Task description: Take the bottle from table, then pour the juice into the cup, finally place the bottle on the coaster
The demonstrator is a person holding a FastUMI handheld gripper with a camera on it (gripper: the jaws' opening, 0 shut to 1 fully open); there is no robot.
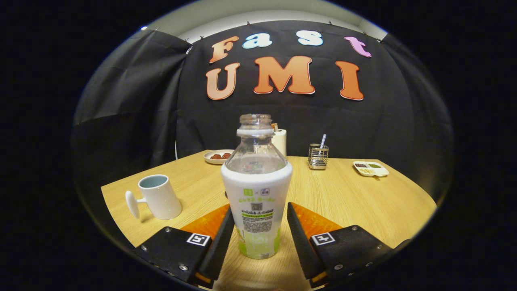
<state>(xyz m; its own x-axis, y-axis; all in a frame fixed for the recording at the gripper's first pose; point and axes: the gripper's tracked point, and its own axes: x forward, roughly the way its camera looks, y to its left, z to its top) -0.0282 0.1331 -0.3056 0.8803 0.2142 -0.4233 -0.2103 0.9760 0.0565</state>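
Note:
A capless plastic bottle point(257, 202) with a white and green label and a clear top stands upright on the wooden table point(363, 202). It sits between my gripper's point(260, 208) two fingers, which flank its lower half closely on either side. The jaws stand open around it, the left finger point(222, 238) near or touching the label and a thin gap showing at the right finger point(297, 230). A white cup point(159, 197) with a blue-grey inside and a handle pointing left stands on the table to the left of the bottle, beyond the left finger.
At the table's far side stand a small plate of red-brown food point(218, 156), a white cylindrical holder point(279, 142) behind the bottle, a wire caddy with a straw point(318, 155) and a divided white dish point(370, 168). Black cloth walls close in behind.

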